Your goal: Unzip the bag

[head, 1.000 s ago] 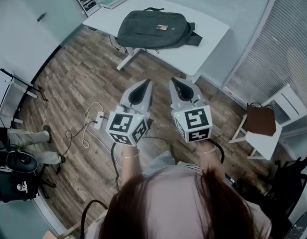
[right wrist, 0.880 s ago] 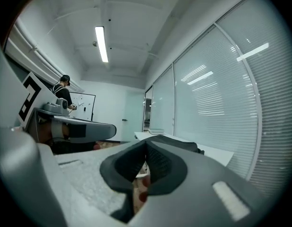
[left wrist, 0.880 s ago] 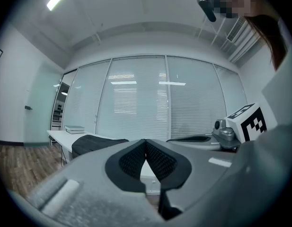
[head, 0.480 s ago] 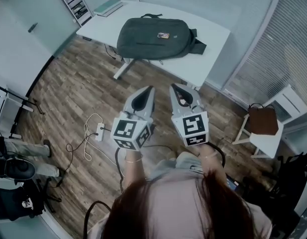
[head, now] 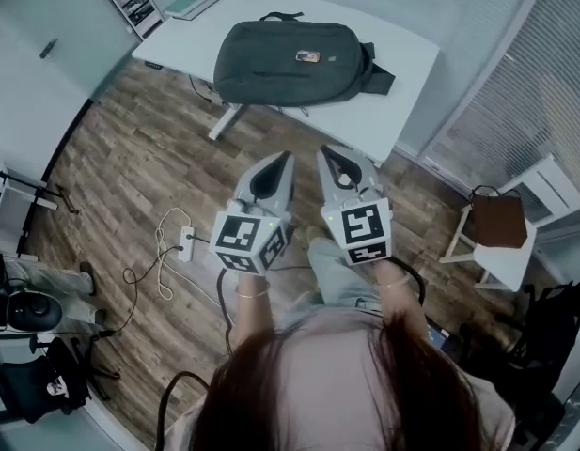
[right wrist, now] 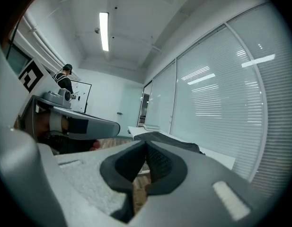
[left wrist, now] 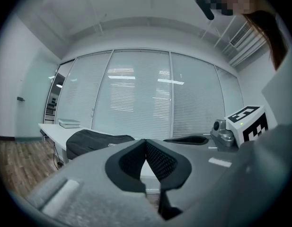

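Grey backpack (head: 288, 61) lies on the white desk (head: 407, 83); left gripper (head: 281, 158) and right gripper (head: 326, 152), jaws pressed together (empty), should open before reaching it.

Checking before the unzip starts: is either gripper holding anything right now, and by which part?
Nothing is held. The left gripper and right gripper are shut and empty, short of the bag.

I hold my left claw (head: 279, 162) and right claw (head: 328, 155) out ahead of me, side by side and close together, each with its jaws pressed fully together, empty.
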### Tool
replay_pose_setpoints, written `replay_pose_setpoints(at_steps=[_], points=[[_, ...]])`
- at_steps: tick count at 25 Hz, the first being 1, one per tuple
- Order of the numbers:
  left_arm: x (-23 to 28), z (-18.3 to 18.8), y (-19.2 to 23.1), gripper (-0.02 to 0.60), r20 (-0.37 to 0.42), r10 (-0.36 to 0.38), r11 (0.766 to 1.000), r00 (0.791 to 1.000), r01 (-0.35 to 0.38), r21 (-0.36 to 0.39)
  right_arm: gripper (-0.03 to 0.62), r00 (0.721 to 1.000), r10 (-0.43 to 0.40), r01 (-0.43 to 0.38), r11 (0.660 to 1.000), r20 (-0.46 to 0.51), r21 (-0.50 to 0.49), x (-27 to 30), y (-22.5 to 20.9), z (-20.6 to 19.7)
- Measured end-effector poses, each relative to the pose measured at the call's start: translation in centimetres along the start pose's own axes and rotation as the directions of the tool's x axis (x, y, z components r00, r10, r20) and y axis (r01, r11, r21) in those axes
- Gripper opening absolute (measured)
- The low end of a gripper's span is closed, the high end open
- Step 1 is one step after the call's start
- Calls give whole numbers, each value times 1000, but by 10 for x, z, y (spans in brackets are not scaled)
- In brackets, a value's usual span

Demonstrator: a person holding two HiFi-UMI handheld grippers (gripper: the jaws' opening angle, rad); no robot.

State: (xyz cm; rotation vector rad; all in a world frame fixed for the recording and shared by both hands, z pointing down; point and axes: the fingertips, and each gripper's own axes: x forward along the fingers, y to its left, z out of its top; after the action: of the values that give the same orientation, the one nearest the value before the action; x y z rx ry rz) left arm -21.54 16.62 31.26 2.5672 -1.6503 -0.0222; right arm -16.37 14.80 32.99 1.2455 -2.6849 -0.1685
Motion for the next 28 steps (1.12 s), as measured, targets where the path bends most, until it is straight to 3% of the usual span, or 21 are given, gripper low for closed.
replay_pose_setpoints(at_steps=[11, 28], points=[[45, -7, 44, 9, -30, -8, 1000, 1000, 8, 18, 3, 998, -27, 28, 1000, -50, 4, 57, -23, -19], [127, -50, 114, 9, -102, -5, 999, 995, 1, -37, 22, 974, -17, 14, 1000, -225, -14, 157, -49, -82]])
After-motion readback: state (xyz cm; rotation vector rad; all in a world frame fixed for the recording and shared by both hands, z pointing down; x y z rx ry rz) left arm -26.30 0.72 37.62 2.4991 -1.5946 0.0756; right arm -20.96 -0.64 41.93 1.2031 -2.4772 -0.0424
